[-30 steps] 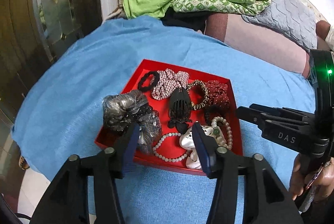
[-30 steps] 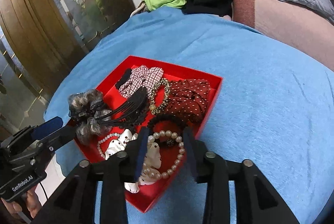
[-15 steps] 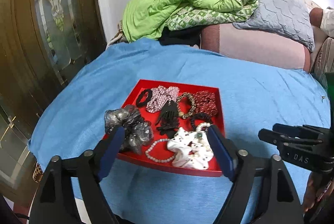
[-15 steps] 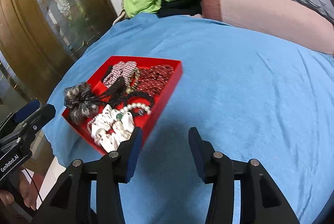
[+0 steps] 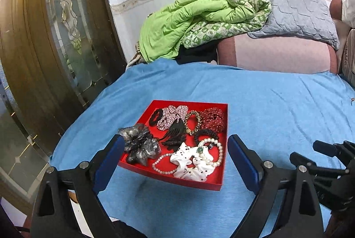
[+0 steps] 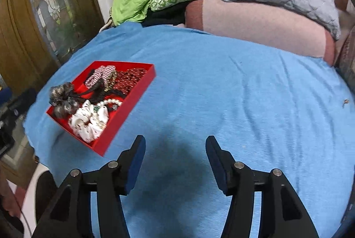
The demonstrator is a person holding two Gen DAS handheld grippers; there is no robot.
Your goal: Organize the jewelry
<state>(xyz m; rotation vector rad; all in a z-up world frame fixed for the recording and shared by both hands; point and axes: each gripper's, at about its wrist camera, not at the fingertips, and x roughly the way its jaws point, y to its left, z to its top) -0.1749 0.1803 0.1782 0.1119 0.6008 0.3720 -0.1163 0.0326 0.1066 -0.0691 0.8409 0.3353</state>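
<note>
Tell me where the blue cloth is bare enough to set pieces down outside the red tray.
The blue cloth lies bare from the red tray across to the pink cushion, and in front of the right gripper. The tray itself is crowded; bare floor shows only at its far-left corner.

black gripper [image 5: 174,161], blue pads [image 5: 243,163], silver screws

We see a surface [image 5: 266,105] draped in blue cloth; directly on it sits a red tray [image 5: 173,178] near its left edge.
</note>
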